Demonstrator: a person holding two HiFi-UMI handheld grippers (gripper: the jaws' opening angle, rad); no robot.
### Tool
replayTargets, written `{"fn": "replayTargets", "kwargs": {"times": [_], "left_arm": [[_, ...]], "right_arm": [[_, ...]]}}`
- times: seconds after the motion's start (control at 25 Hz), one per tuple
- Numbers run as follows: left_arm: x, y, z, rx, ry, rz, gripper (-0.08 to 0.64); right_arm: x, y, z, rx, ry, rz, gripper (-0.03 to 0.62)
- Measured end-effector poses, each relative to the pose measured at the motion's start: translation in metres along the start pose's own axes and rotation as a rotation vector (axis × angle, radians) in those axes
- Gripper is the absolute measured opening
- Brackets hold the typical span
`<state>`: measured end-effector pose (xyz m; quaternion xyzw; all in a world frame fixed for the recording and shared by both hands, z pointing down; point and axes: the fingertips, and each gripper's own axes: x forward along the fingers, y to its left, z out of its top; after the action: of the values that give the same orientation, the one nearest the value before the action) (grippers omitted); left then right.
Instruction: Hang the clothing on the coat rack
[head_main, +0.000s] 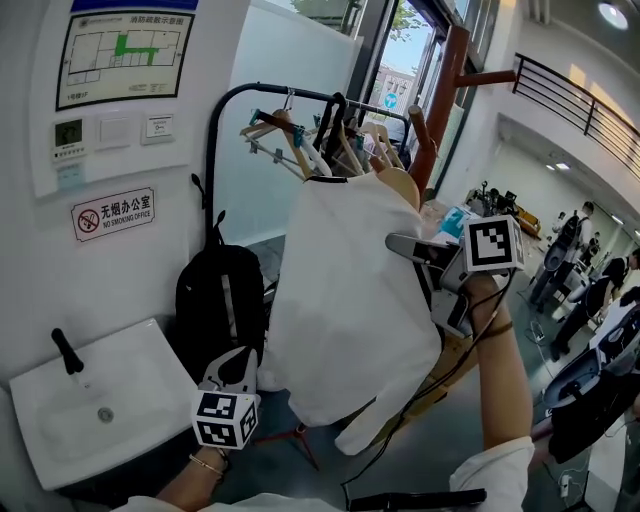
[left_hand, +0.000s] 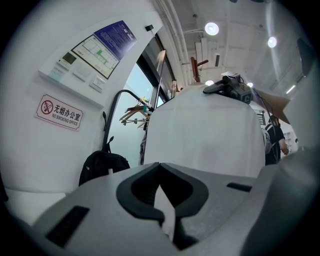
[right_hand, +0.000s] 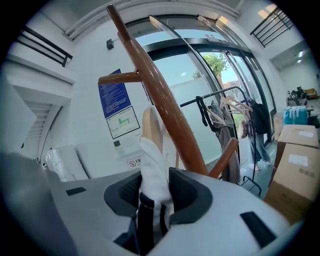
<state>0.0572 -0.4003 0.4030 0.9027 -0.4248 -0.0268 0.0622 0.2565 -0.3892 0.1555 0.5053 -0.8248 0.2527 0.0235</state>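
Shirt (head_main: 350, 300) is up at the coat rack (head_main: 440, 100), with the collar bunched against a pale wooden piece (right_hand: 149, 125) just beside the brown pole. My right gripper (right_hand: 152, 195) has its fingers partly apart. The collar sits between them, and I don't think it's squeezed. My left gripper (left_hand: 162, 200) has its fingers closed on the hem. I judge it nearly done. Left to do: check the collar hangs alone, release the hem, back both out.
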Motion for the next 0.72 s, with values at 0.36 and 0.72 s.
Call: {"fn": "replayTargets", "kwargs": {"times": [0.36,0.72], "left_arm": [[0.004,-0.01,-0.009,-0.014,0.017,-0.029,0.008],[0.004,-0.011,-0.016,-0.024,0.029,-0.044,0.008]], "right_arm": [[-0.005,0.0,-0.007,0.002,-0.014,0.0,0.143],[-0.011,-0.001,-0.01,-0.009,-0.03,-0.025,0.193]]}}
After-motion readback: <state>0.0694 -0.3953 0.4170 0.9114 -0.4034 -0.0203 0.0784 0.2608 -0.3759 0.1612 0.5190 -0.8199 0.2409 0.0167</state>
